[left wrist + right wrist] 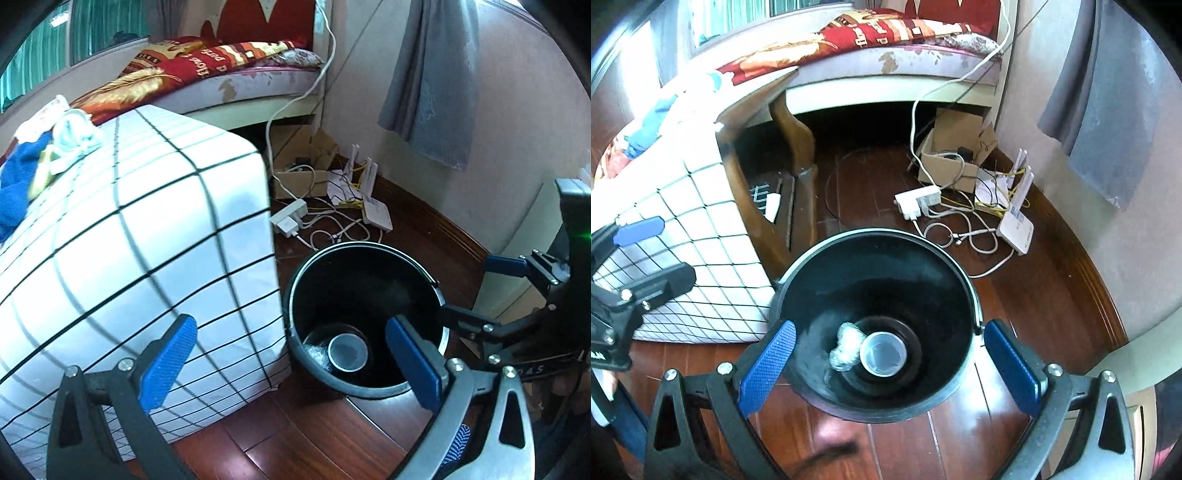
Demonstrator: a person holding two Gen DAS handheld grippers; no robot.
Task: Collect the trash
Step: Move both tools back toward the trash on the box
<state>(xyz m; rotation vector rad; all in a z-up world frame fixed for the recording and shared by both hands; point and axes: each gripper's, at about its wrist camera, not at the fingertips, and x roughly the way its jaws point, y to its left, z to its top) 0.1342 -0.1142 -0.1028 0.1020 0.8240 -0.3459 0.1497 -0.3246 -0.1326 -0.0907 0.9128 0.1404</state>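
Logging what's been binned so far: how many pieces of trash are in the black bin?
2: a clear plastic cup at the bin bottom, crumpled plastic wrap touching its left side. More may hide underneath.

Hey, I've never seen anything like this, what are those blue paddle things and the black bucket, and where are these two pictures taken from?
A person holds a two-finger grabbing tool in each hand, each carrying a wide-angle camera looking along its fingers. One picture looks from the left gripper, the other from the right gripper. The blue paddles are the fingers. Both grippers are open and hold nothing. Below stands a black trash bin on the wooden floor, beside a bed with a checked sheet. Inside the bin lie a clear plastic cup and crumpled clear wrap.
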